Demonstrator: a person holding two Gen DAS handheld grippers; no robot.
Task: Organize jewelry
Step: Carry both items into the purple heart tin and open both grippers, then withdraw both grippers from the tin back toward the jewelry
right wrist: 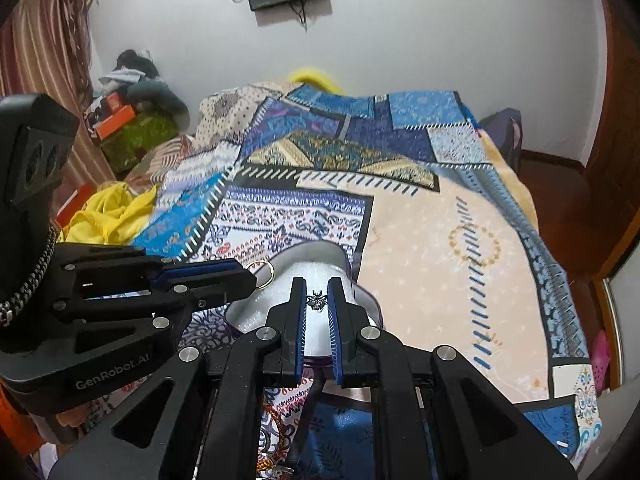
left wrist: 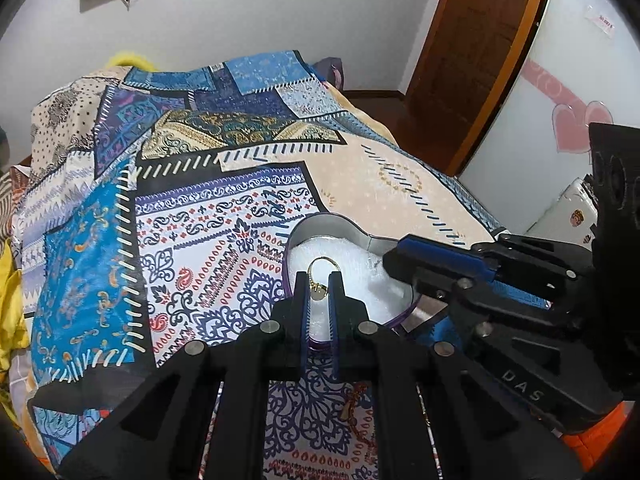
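A heart-shaped tin box [left wrist: 320,227] with white padding lies on the patchwork bedcover [left wrist: 200,240]. My left gripper [left wrist: 319,281] hangs over the padding, shut on a gold hoop earring [left wrist: 319,293] with a small charm. My right gripper [right wrist: 317,286] is over the same box [right wrist: 316,254], shut on a small silver ornament [right wrist: 317,300]. Each gripper shows in the other's view: the right gripper [left wrist: 390,262] reaches in from the right over the box rim, and the left gripper [right wrist: 250,276] comes from the left with the gold hoop [right wrist: 262,274] at its tip.
A gold chain [left wrist: 356,412] lies on the cover below my left gripper, and more jewelry [right wrist: 276,412] lies under the right one. Yellow cloth [right wrist: 108,216] is bunched at the bed's left side. A wooden door [left wrist: 480,40] stands to the right.
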